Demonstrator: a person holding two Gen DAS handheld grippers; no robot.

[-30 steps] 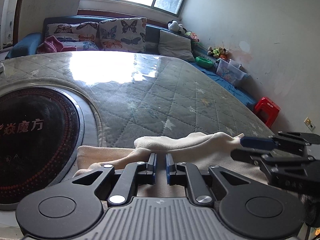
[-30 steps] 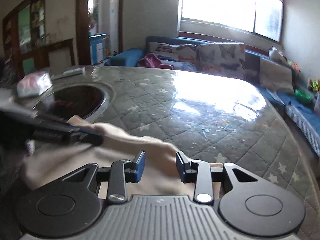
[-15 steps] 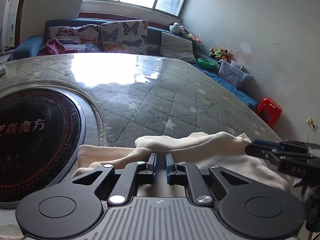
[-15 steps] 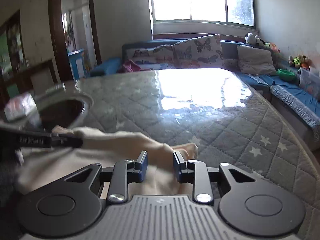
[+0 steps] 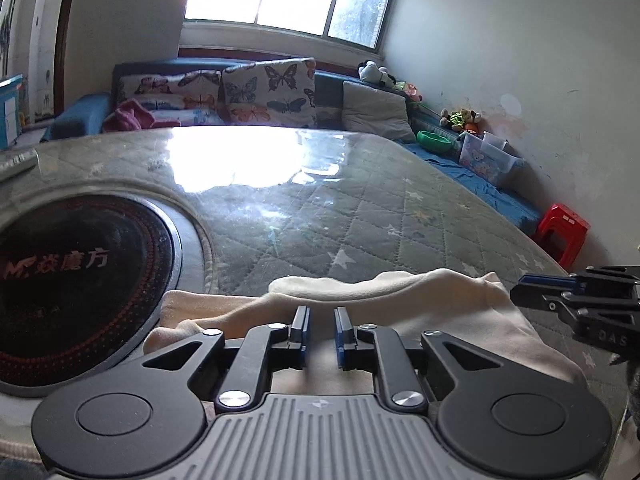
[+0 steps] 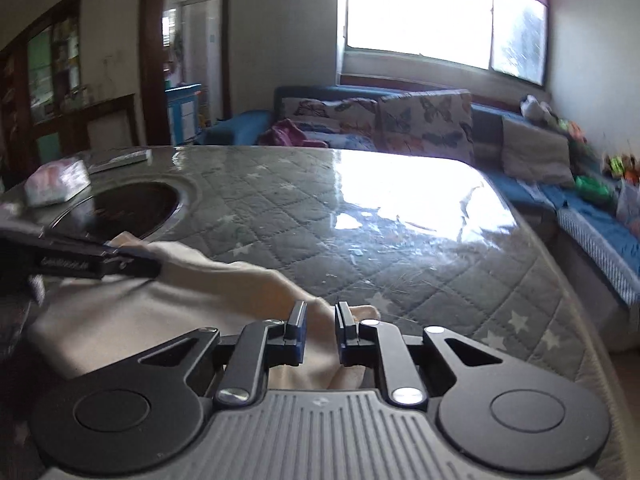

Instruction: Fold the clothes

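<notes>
A cream garment (image 5: 400,296) lies bunched at the near edge of the quilted grey table (image 5: 360,208); it also shows in the right wrist view (image 6: 208,284). My left gripper (image 5: 321,324) hovers over its near fold with a narrow gap between the fingers and nothing held. My right gripper (image 6: 320,320) sits at the garment's right end, its fingers slightly apart with cloth beneath and between them. Each gripper shows in the other's view: the right one (image 5: 576,300) at the garment's right edge, the left one (image 6: 92,264) over its left part.
A round black cooktop (image 5: 72,280) is set into the table left of the garment. A pink-white pack (image 6: 56,180) lies beyond it. A sofa with butterfly cushions (image 5: 264,92), a plastic bin (image 5: 488,156) and a red stool (image 5: 560,232) stand past the table.
The left gripper's fingers have opened slightly and its view has tilted up. The right gripper's fingers have narrowed, and it has swung about at the garment's right end.
</notes>
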